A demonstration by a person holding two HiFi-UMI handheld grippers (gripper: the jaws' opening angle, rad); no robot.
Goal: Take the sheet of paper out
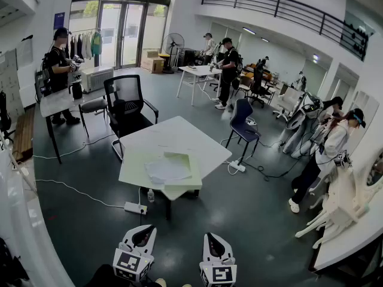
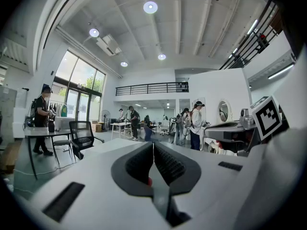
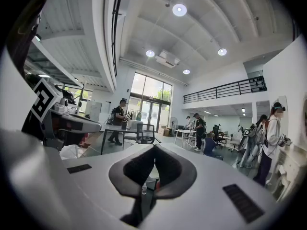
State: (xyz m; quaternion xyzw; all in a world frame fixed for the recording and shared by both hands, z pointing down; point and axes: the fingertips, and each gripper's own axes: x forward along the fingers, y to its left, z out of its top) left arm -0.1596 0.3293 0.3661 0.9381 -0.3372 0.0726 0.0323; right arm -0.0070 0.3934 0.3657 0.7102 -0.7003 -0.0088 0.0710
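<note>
A white sheet of paper lies on a pale green folder at the near end of a white table in the middle of the head view. Both grippers are held low at the bottom edge of that view, well short of the table and touching nothing. My left gripper points level toward the table, its dark jaws meeting with nothing between them. Beside it, my right gripper also has its jaws closed together and empty.
A black office chair and a blue chair stand at the table's far side. A power strip with cables lies on the floor before the table, a bottle near its leg. A person stands right; another white table edges in.
</note>
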